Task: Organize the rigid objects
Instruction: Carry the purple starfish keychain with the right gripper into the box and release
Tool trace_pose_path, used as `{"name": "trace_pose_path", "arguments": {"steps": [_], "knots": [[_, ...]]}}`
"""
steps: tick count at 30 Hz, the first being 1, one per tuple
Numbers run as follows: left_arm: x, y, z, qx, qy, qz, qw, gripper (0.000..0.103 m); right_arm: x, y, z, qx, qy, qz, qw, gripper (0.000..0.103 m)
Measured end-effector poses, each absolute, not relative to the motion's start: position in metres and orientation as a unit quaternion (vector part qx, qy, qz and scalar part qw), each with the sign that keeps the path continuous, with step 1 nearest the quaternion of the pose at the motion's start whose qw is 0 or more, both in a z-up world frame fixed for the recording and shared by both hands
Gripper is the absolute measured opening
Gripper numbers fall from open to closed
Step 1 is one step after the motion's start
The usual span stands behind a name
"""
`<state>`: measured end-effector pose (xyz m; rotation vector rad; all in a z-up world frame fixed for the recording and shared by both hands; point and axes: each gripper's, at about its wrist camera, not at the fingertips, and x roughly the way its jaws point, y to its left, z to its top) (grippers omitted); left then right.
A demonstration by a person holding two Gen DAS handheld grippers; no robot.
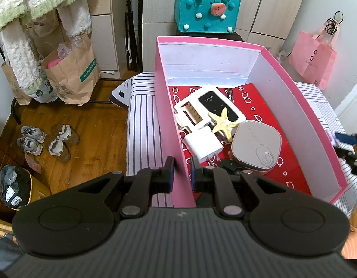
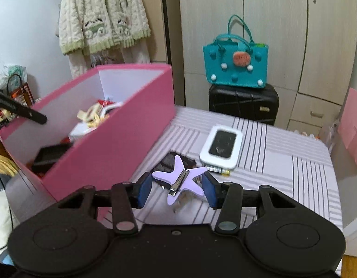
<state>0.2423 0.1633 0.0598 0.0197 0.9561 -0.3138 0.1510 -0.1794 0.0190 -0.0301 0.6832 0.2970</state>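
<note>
Two Wi-Fi routers point(image 1: 216, 103), two stars point(image 2: 181, 180)

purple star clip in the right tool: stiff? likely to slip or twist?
The purple star clip looks like flat rigid plastic, probably light. Only its arm tips meet the right tool pads, so it may pivot. The metal clasp could snag.

At the upper left of the frame we saw a cream knitted garment point(image 2: 102, 16) hanging against a pale wall. Light wood-grain wardrobe doors point(image 2: 282, 34) filled the upper right, with a black suitcase point(image 2: 243, 104) before them carrying a teal felt bag point(image 2: 236, 66). At lower left lay a wooden floor point(image 1: 90, 125) with shoes point(image 1: 46, 142) and paper bags point(image 1: 72, 76).
</note>
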Motion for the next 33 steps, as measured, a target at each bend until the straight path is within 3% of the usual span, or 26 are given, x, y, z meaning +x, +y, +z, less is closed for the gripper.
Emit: {"name": "trace_pose_path", "arguments": {"steps": [15,33], "knots": [[0.243,0.156,0.058,0.014,0.459,-0.152,0.875,0.013,0.178,-0.121,0.087,-0.007,0.313,0.283,0.906,0.054],[0.241,0.166,0.057,0.001,0.459,-0.148,0.876,0.013,0.258,-0.005,0.030,-0.057,0.482,0.387,0.784,0.053]]}}
